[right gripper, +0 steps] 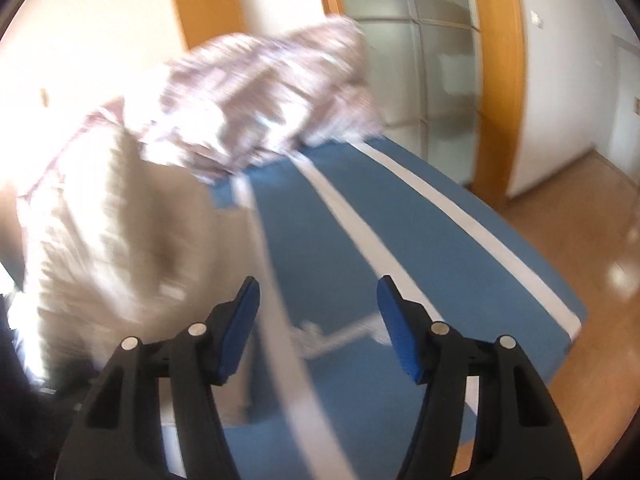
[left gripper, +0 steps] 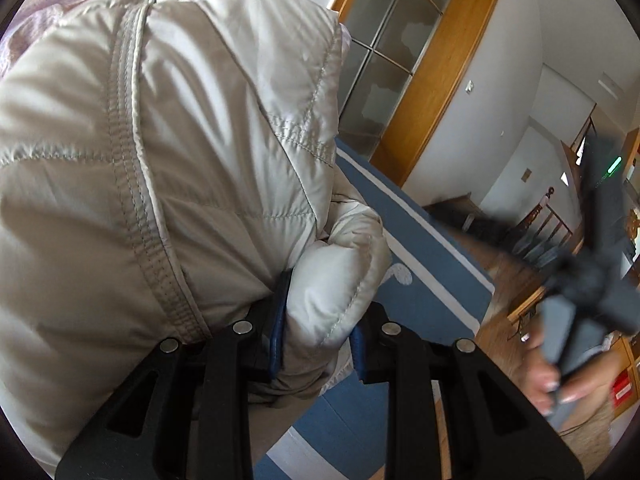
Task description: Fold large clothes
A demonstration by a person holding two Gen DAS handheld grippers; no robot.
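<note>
A pale grey quilted puffer jacket (left gripper: 168, 140) fills the left wrist view, lifted close to the camera. My left gripper (left gripper: 320, 332) is shut on a puffy fold of the jacket between its blue pads. In the blurred right wrist view the same jacket (right gripper: 112, 232) hangs at the left over a blue bed cover (right gripper: 400, 248) with white stripes. My right gripper (right gripper: 316, 324) is open and empty above the cover, to the right of the jacket. The right gripper also shows at the right edge of the left wrist view (left gripper: 592, 272), held by a hand.
A pink-and-white patterned garment or pillow (right gripper: 260, 96) lies at the far end of the bed. A wooden-framed glass door (left gripper: 404, 48) stands behind it. Wooden floor (right gripper: 580, 220) runs along the bed's right side, with furniture (left gripper: 548, 220) further off.
</note>
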